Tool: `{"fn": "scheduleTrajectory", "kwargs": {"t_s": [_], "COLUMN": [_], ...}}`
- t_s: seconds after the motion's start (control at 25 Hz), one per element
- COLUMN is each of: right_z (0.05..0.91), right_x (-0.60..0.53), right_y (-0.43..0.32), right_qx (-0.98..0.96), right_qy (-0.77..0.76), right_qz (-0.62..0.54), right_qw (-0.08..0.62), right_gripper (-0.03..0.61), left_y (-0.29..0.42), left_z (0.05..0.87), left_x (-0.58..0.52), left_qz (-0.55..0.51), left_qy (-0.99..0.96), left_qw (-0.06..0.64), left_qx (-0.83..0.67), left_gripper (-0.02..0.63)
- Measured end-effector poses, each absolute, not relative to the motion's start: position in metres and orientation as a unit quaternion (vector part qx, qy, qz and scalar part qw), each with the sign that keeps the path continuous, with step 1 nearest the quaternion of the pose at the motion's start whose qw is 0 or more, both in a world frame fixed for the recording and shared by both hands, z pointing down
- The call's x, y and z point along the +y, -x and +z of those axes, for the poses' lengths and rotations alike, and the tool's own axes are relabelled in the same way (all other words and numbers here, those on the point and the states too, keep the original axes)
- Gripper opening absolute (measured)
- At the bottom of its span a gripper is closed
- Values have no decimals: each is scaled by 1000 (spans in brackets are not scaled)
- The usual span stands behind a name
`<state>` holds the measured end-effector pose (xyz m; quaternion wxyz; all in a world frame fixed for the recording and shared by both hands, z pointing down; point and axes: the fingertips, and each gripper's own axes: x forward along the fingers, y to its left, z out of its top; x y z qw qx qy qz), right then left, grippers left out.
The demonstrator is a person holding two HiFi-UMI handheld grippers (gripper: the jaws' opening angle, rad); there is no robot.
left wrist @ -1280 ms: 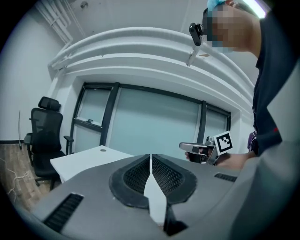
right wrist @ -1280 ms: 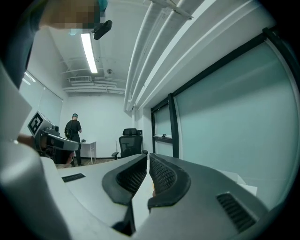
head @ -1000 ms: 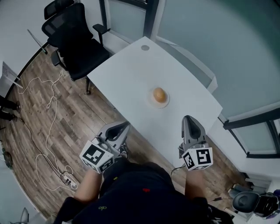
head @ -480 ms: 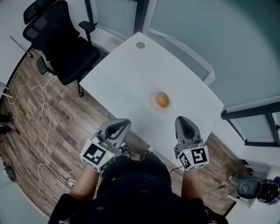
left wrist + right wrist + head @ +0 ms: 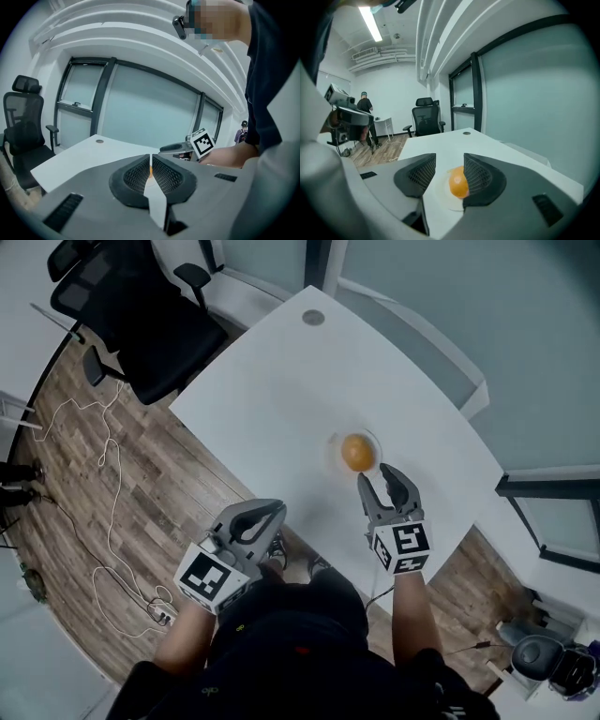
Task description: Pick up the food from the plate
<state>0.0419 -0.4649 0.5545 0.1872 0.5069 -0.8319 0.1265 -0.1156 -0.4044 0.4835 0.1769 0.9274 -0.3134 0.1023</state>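
A round orange piece of food (image 5: pixel 357 453) lies on a small white plate (image 5: pixel 335 448) near the front right of the white table (image 5: pixel 281 381). My right gripper (image 5: pixel 384 480) hangs just short of the plate, pointing at the food. Its jaws have just been opening and stand apart with nothing between the pads. In the right gripper view the food (image 5: pixel 458 183) shows just beyond the fingertips, on the plate (image 5: pixel 442 197). My left gripper (image 5: pixel 260 515) is shut and empty, off the table's front edge over the floor. Its pads (image 5: pixel 139 172) meet.
A black office chair (image 5: pixel 131 306) stands at the table's far left corner. A white cable (image 5: pixel 105 512) trails over the wood floor. A small round grommet (image 5: pixel 313 318) sits at the table's far end. Glass walls run behind and to the right.
My right gripper has moved forward over the table's edge up to the plate, and its jaws have parted. The left gripper has shifted a little forward and stays shut.
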Motion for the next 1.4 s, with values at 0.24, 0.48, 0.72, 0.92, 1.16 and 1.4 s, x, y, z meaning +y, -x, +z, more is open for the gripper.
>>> {"fn": "scheduleTrajectory", "kwargs": {"t_s": [0.24,0.48,0.72,0.92,1.16,1.4], "right_z": [640,690,710,673,588,492], "right_x": [-500,-517,-533,-530,-511,-467], "right_y": [-42,-43,-51,-55,-71,-79], "right_qx": [-811,-795,-780,-786,-790,-794], "right_qy": [-496,-493,-501,-521,-553,-575], "right_qz": [156,174,189,168,141,118], "right_qw": [267,308,323,288,225,157], "right_gripper": [352,374,373,370,368,368], "left_y": [121,138,132,133,121,108], "left_z": [514,536,537,528,493,446], "left_x": [-399,-396,-403,-404,-408,-396], "left_qz": [146,172,163,155,122,85], "left_qy": [-911,-892,-895,-898,-912,-930], "left_qw": [199,228,232,227,202,168], "left_qx": [-330,-351,-344,-343,-334,-316], "left_gripper": [34,34,34,34,34,34]}}
